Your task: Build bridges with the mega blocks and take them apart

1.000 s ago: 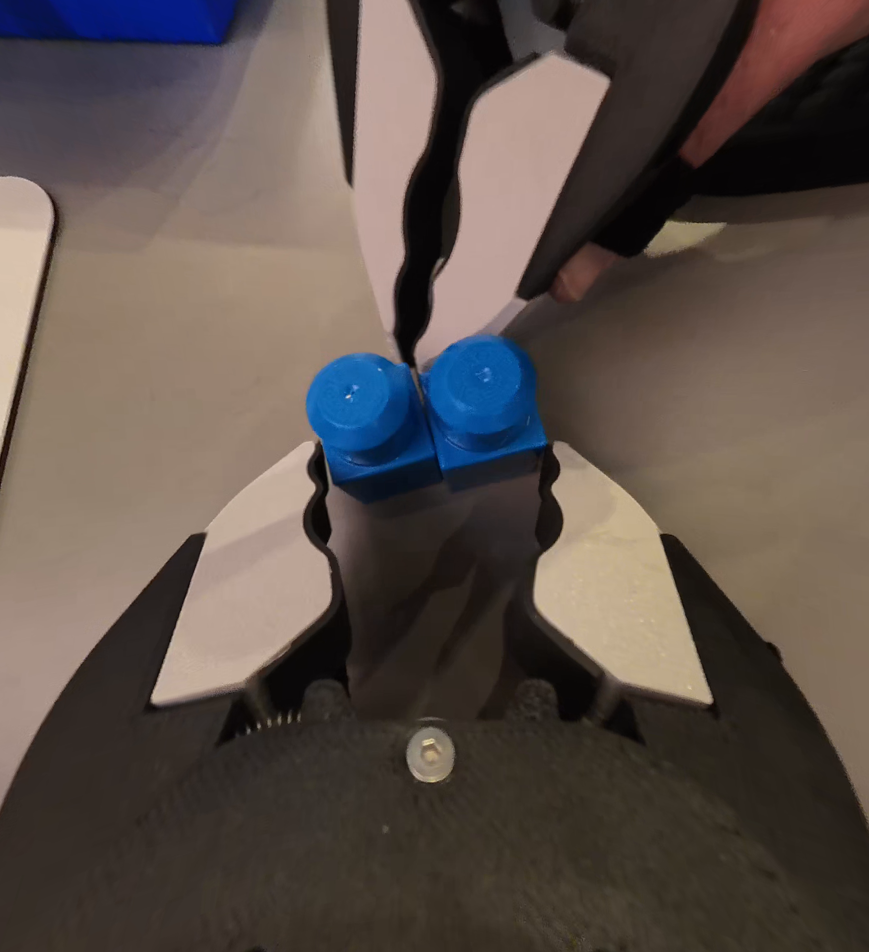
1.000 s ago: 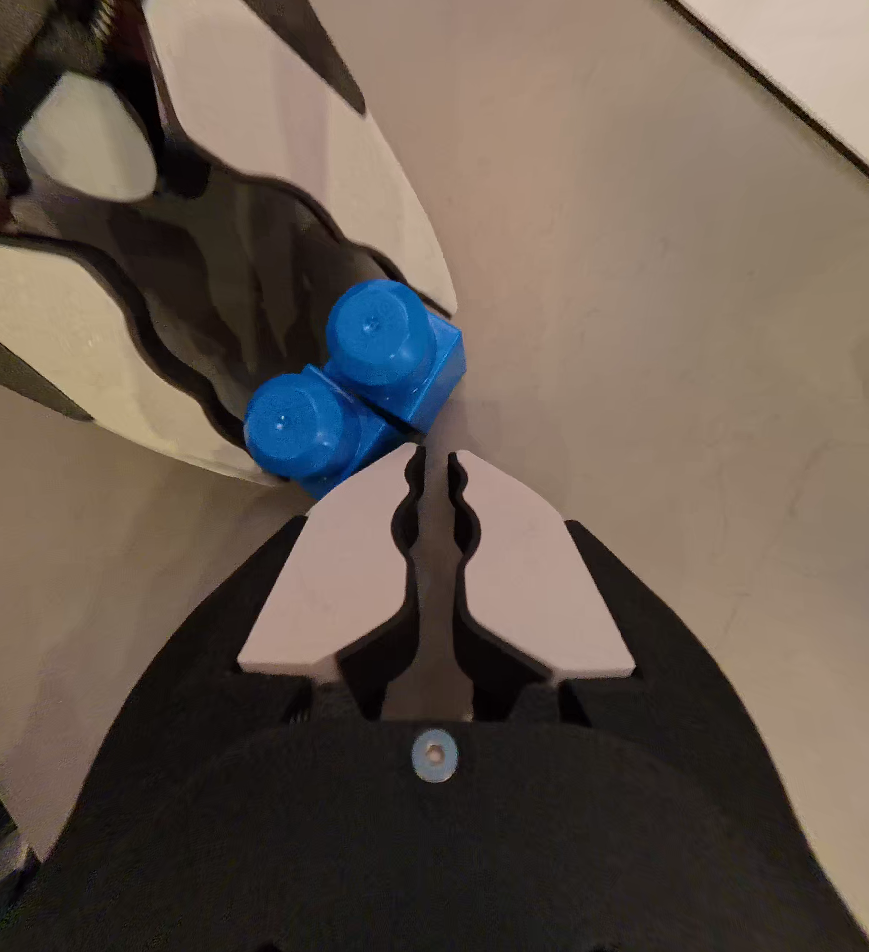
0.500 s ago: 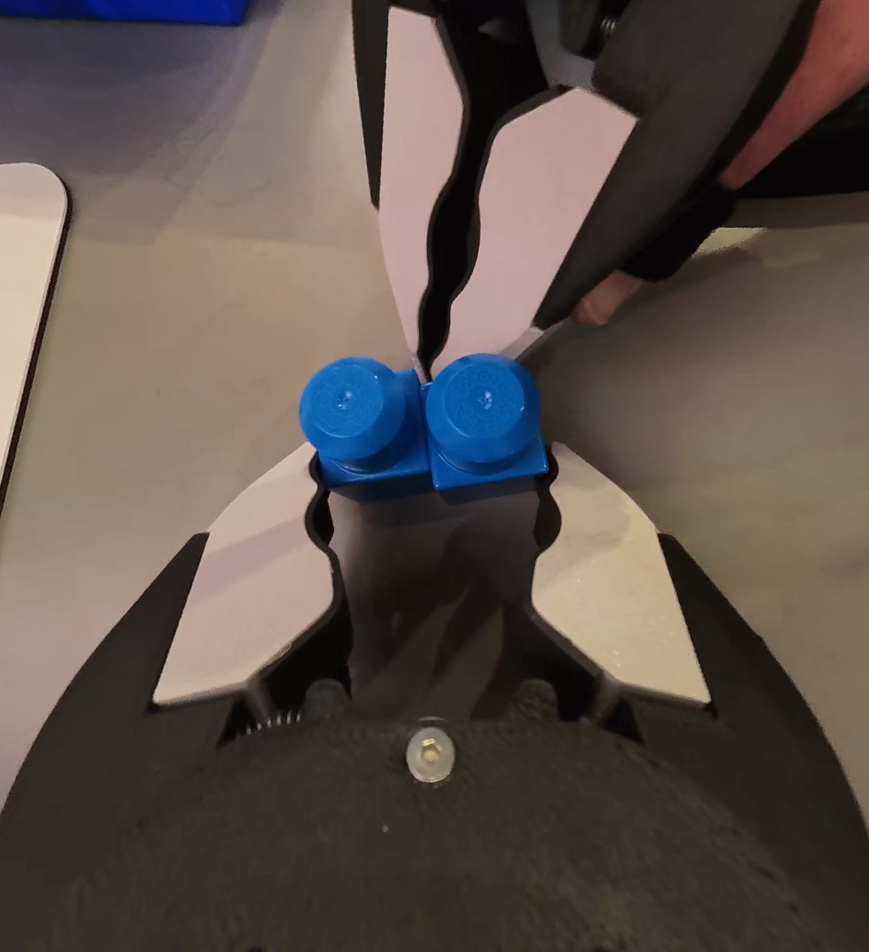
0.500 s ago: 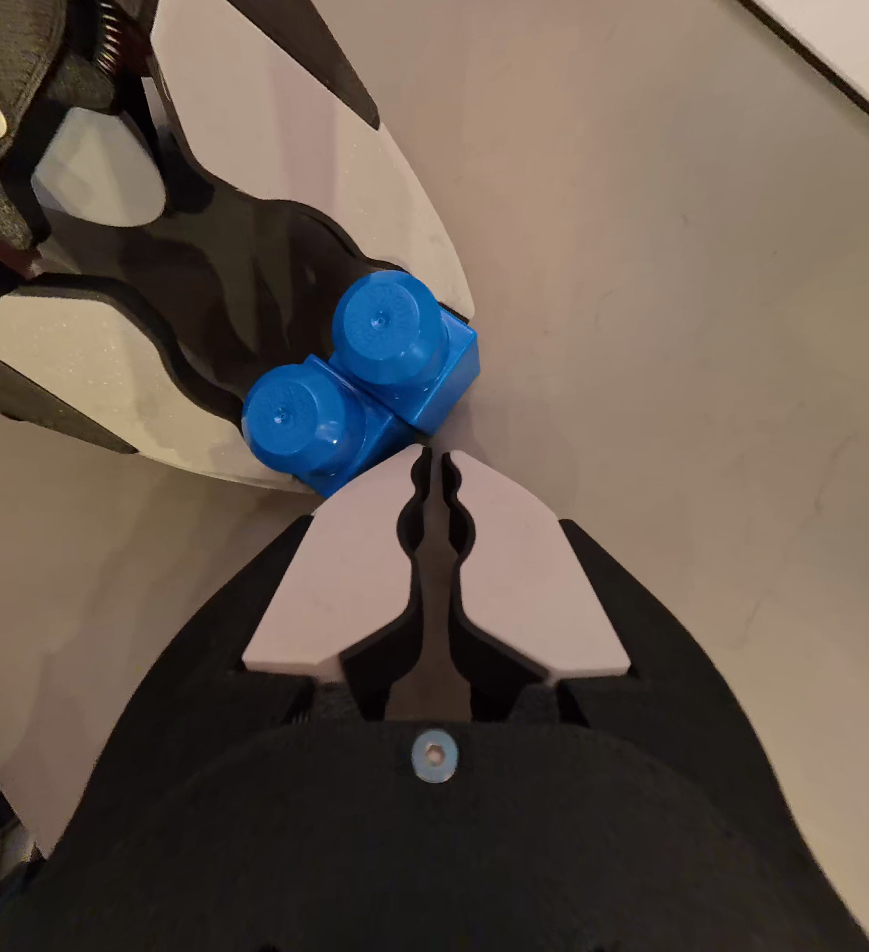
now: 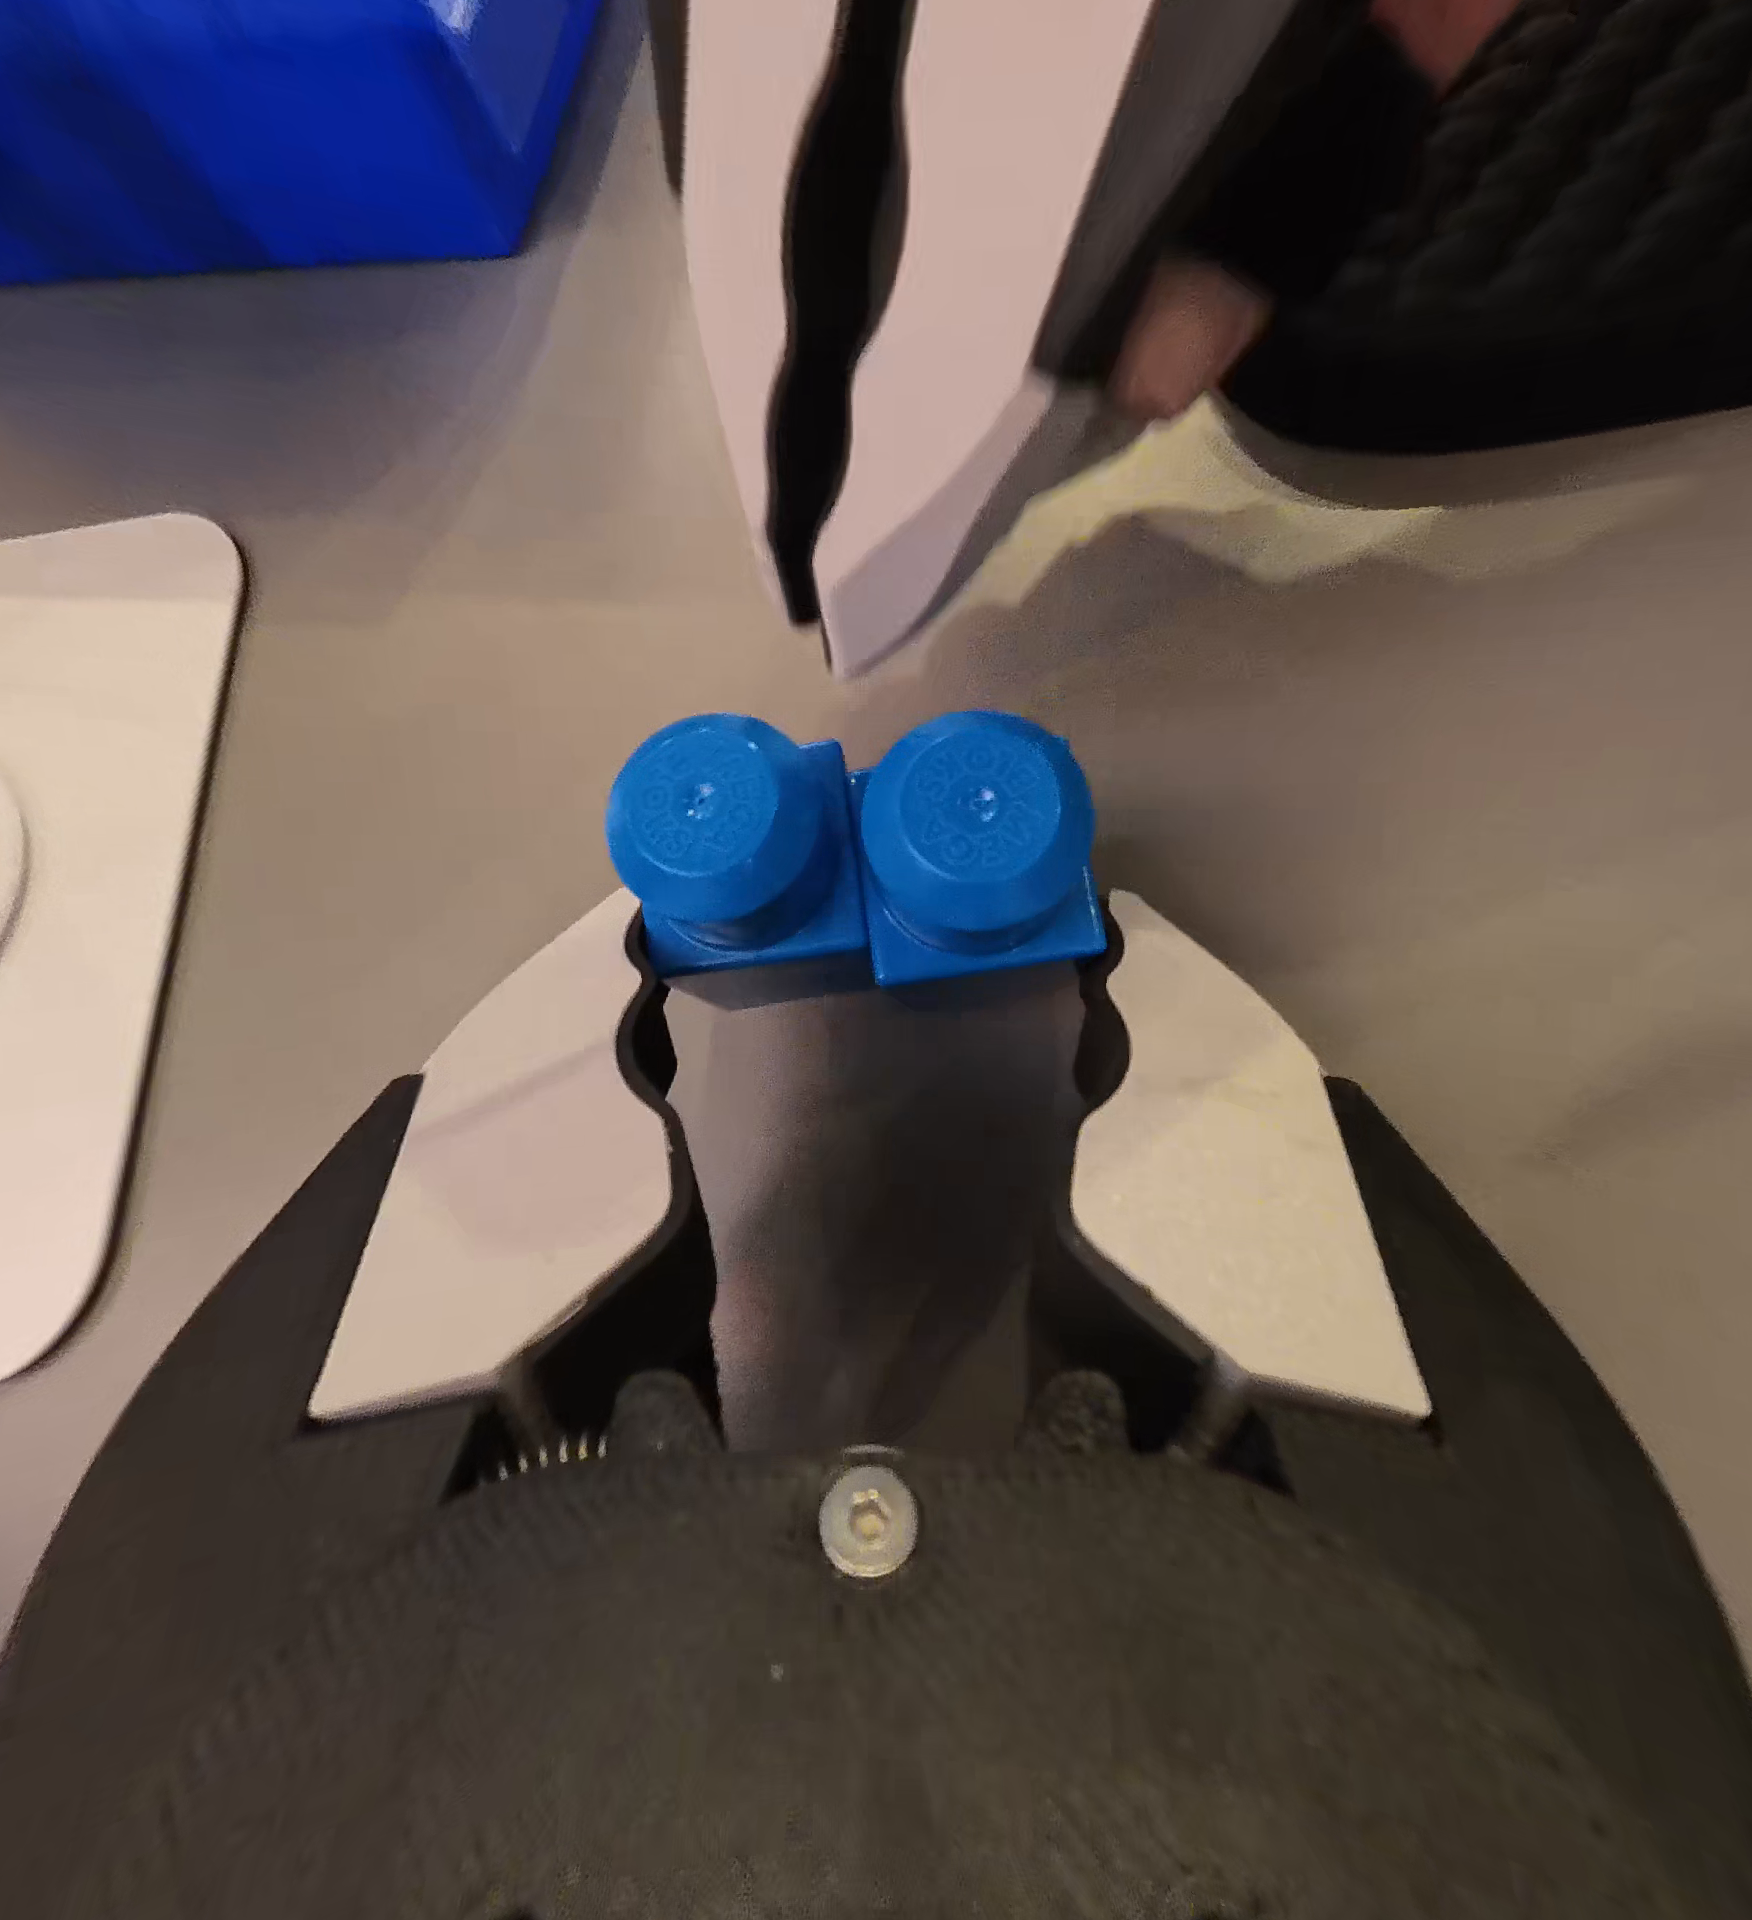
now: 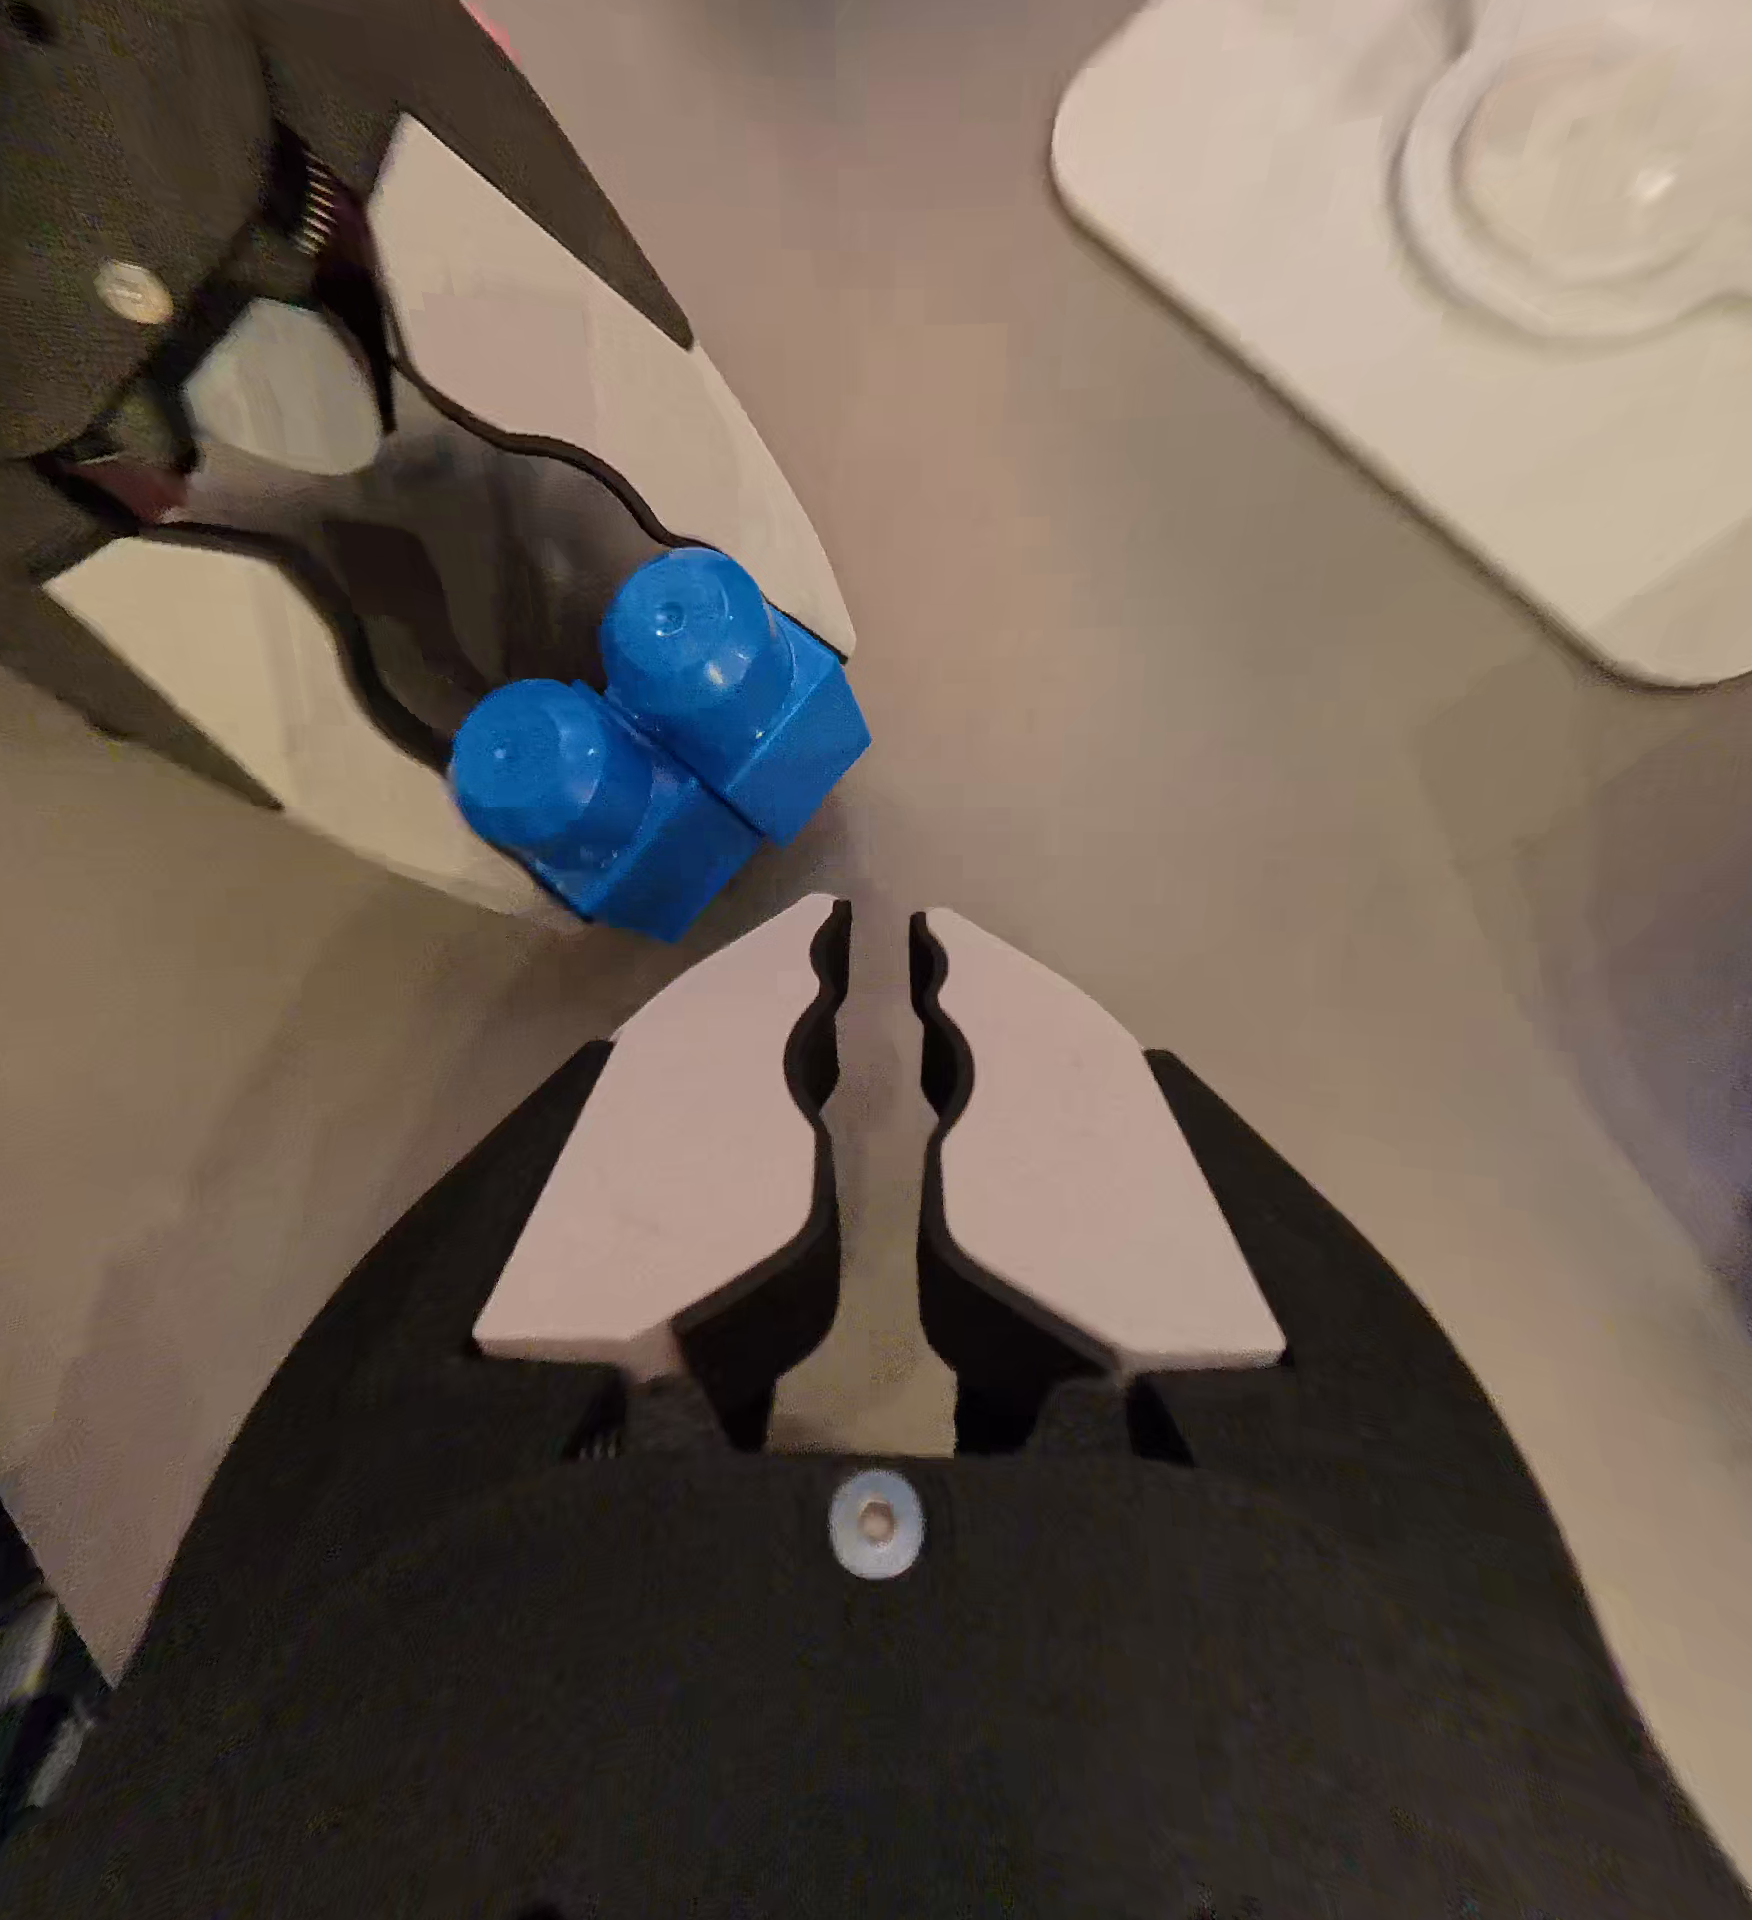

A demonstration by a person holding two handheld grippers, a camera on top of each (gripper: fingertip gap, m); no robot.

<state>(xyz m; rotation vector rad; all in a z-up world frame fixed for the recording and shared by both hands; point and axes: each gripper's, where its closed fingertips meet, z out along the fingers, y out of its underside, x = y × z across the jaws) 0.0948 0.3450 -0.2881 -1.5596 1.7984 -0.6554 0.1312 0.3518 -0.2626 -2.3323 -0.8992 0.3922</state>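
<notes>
Two blue single-stud mega blocks sit side by side, studs up, between the tips of my left gripper. Its pads press on the pair's two outer sides, and the left block sits slightly farther back than the right. The right wrist view shows the same pair clamped between the left gripper's fingers, tilted and just above the grey table. My right gripper is open by a narrow gap with nothing between its pads, a little short of the blocks. It also shows in the left wrist view, beyond the blocks.
A white rounded mat lies to the left; in the right wrist view it carries a clear dish. A blue bin stands at the far left. A hand in a black sleeve holds the right gripper. Some 5 cm of space lies between my two pairs of fingers.
My right gripper has drawn back from the blocks it was touching, and its pads have parted slightly. My left gripper has risen with both blocks still between its pads.
</notes>
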